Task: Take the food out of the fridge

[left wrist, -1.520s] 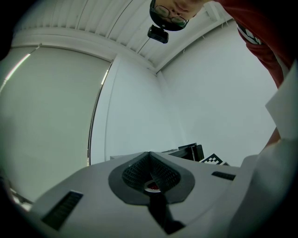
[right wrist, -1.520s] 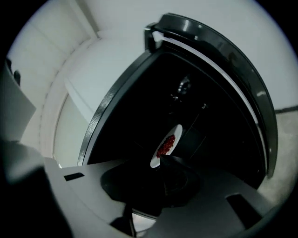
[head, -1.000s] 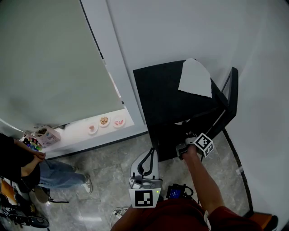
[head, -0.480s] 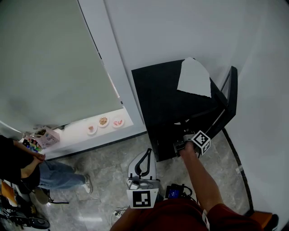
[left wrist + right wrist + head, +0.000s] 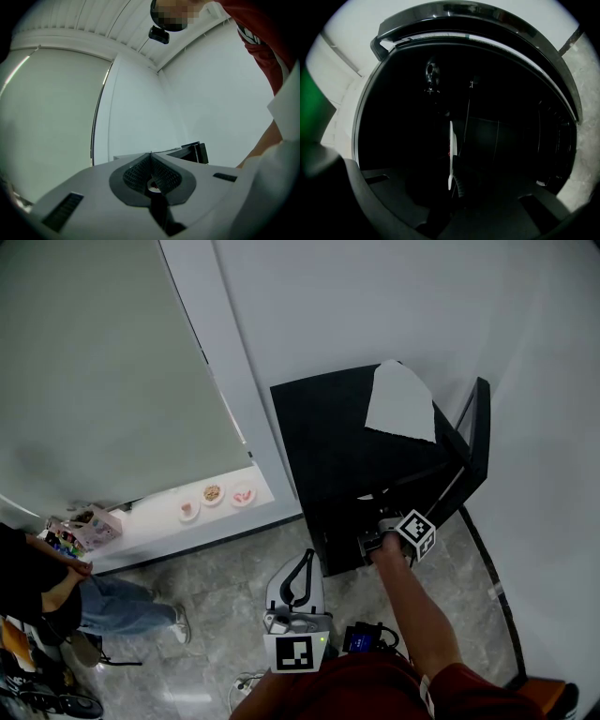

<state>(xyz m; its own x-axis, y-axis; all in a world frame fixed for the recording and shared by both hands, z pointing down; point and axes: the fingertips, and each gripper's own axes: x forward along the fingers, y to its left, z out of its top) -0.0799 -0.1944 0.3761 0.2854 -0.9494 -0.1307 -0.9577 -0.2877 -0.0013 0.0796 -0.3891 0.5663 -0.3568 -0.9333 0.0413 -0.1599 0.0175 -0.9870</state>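
Fingers of the right gripper [image 5: 452,185] are clenched on the rim of a white plate [image 5: 450,140], which shows edge-on at the middle of that view, deep inside the dark fridge [image 5: 511,131]. A speck of red sits against the plate; what food it carries I cannot tell. In the head view the right gripper [image 5: 380,540] is at four o'clock, pushed into the front of the black fridge [image 5: 347,456], whose door [image 5: 478,437] stands open at three o'clock. A white sheet of paper [image 5: 401,404] lies on top of the fridge at one o'clock.

The left gripper [image 5: 298,582] hangs at six o'clock over the grey floor [image 5: 234,587], well apart from the fridge. Its fingers [image 5: 136,171] are pressed together with nothing between them, pointing up at a pale wall.

At nine o'clock three small plates of food [image 5: 214,493] sit in a row on a white ledge [image 5: 159,521]. A seated person [image 5: 37,577] is at eight o'clock.
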